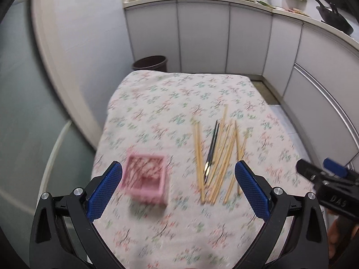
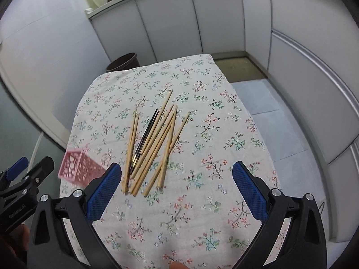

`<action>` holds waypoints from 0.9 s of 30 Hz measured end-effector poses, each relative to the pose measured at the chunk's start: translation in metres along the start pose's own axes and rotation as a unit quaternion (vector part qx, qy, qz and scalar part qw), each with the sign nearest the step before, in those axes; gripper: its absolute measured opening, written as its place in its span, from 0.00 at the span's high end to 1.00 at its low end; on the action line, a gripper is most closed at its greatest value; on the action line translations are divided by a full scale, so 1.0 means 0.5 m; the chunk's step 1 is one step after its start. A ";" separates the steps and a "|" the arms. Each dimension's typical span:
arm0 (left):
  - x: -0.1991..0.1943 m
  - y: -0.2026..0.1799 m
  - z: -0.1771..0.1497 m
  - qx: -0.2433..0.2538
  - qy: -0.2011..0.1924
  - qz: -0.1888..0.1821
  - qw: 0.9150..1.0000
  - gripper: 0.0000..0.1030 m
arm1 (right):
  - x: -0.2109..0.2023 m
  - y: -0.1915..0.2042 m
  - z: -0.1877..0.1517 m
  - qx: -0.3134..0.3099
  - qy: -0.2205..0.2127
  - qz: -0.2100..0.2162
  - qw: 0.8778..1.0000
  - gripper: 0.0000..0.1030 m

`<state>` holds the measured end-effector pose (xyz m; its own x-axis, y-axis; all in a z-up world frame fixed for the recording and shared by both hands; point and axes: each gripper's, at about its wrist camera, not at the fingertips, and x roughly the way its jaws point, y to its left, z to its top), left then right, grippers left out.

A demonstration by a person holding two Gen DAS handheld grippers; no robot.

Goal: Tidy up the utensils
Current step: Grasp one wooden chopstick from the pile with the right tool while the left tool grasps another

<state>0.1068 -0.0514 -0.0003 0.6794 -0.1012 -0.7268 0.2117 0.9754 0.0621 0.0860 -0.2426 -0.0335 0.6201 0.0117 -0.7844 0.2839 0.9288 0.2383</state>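
Observation:
Several wooden chopsticks (image 1: 221,157) lie in a loose pile on the floral tablecloth, with a dark pair (image 1: 211,150) among them. A pink perforated holder box (image 1: 147,177) stands to their left, blurred. My left gripper (image 1: 178,188) is open and empty above the table's near part, between the box and the pile. In the right wrist view the chopsticks (image 2: 152,148), the dark pair (image 2: 144,141) and the pink box (image 2: 79,168) show again. My right gripper (image 2: 177,188) is open and empty, just nearer than the pile.
The table (image 1: 157,94) wears a floral cloth and stands in a kitchen corner. A dark bin (image 1: 150,62) sits on the floor behind it. White cabinets (image 1: 202,38) run along the back and right. The other gripper shows at the right edge (image 1: 329,183).

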 end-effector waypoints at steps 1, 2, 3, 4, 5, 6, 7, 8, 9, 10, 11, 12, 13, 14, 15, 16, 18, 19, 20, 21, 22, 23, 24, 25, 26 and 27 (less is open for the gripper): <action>0.018 -0.006 0.016 -0.003 0.012 -0.006 1.000 0.07 | 0.012 -0.001 0.011 0.005 0.008 0.001 1.000 0.06; 0.041 -0.012 0.031 -0.008 0.029 -0.012 0.999 0.07 | 0.031 -0.005 0.027 0.010 0.020 0.003 1.000 0.06; 0.064 -0.019 0.044 -0.014 0.044 -0.016 0.999 0.07 | 0.049 -0.010 0.041 0.016 0.030 0.002 0.999 0.06; 0.092 -0.029 0.056 -0.019 0.060 -0.018 0.998 0.07 | 0.063 -0.015 0.052 0.022 0.038 0.002 0.999 0.06; 0.115 -0.040 0.065 -0.020 0.068 -0.012 0.997 0.07 | 0.086 -0.022 0.066 0.031 0.052 0.005 0.998 0.06; 0.129 -0.048 0.069 -0.017 0.069 -0.008 0.997 0.07 | 0.110 -0.029 0.079 0.042 0.068 0.015 0.997 0.07; 0.150 -0.062 0.073 -0.010 0.072 -0.003 0.997 0.07 | 0.133 -0.036 0.089 0.050 0.082 0.024 0.995 0.09; 0.167 -0.071 0.072 -0.004 0.075 0.000 0.997 0.08 | 0.149 -0.040 0.094 0.051 0.089 0.026 0.994 0.11; 0.192 -0.083 0.069 0.004 0.084 0.001 0.996 0.13 | 0.169 -0.044 0.097 0.050 0.096 0.029 0.994 0.17; 0.213 -0.088 0.066 0.008 0.095 0.002 0.995 0.22 | 0.188 -0.047 0.096 0.048 0.104 0.031 0.993 0.24; 0.236 -0.095 0.060 0.014 0.106 0.003 0.994 0.25 | 0.203 -0.050 0.093 0.047 0.111 0.034 0.992 0.27; 0.249 -0.097 0.056 0.019 0.113 0.002 0.993 0.27 | 0.224 -0.055 0.087 0.046 0.123 0.038 0.991 0.33; 0.271 -0.099 0.050 0.025 0.122 0.003 0.992 0.29 | 0.238 -0.060 0.082 0.046 0.132 0.043 0.989 0.38; 0.285 -0.098 0.047 0.027 0.127 0.005 0.992 0.30 | 0.258 -0.061 0.076 0.046 0.144 0.051 0.987 0.40; 0.297 -0.095 0.044 0.028 0.132 0.011 0.991 0.35 | 0.270 -0.060 0.075 0.043 0.149 0.057 0.986 0.43; 0.311 -0.086 0.043 0.024 0.136 0.017 0.990 0.37 | 0.280 -0.055 0.073 0.039 0.152 0.061 0.986 0.45; 0.324 -0.071 0.041 0.011 0.141 0.018 0.990 0.37 | 0.306 -0.032 0.071 0.024 0.160 0.072 0.984 0.46; 0.327 -0.062 0.041 0.003 0.141 0.019 0.990 0.37 | 0.314 -0.022 0.070 0.015 0.160 0.073 0.984 0.48; 0.328 -0.056 0.041 0.000 0.139 0.020 0.990 0.37 | 0.325 -0.005 0.071 0.001 0.161 0.073 0.984 0.49; 0.328 -0.055 0.043 0.000 0.136 0.022 0.990 0.37 | 0.335 0.010 0.073 -0.012 0.161 0.071 0.984 0.52; 0.326 -0.051 0.043 0.000 0.132 0.025 0.991 0.37 | 0.345 0.023 0.073 -0.022 0.162 0.069 0.984 0.56; 0.324 -0.049 0.044 0.000 0.128 0.026 0.991 0.37 | 0.352 0.031 0.074 -0.029 0.166 0.068 0.983 0.58; 0.323 -0.046 0.045 -0.001 0.126 0.026 0.992 0.37 | 0.364 0.042 0.073 -0.036 0.171 0.063 0.983 0.62; 0.323 -0.040 0.045 -0.005 0.126 0.023 0.992 0.37 | 0.371 0.045 0.073 -0.039 0.173 0.060 0.982 0.63; 0.323 -0.040 0.046 -0.008 0.126 0.021 0.992 0.37 | 0.382 0.054 0.070 -0.046 0.177 0.053 0.982 0.64; 0.323 -0.037 0.047 -0.011 0.125 0.018 0.992 0.37 | 0.392 0.058 0.068 -0.049 0.181 0.049 0.981 0.66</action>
<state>0.2292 -0.0906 -0.1029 0.4897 -0.0170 -0.8717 0.1737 0.9817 0.0784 0.2406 -0.2258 -0.1607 0.3360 0.2163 -0.9167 0.1526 0.9479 0.2796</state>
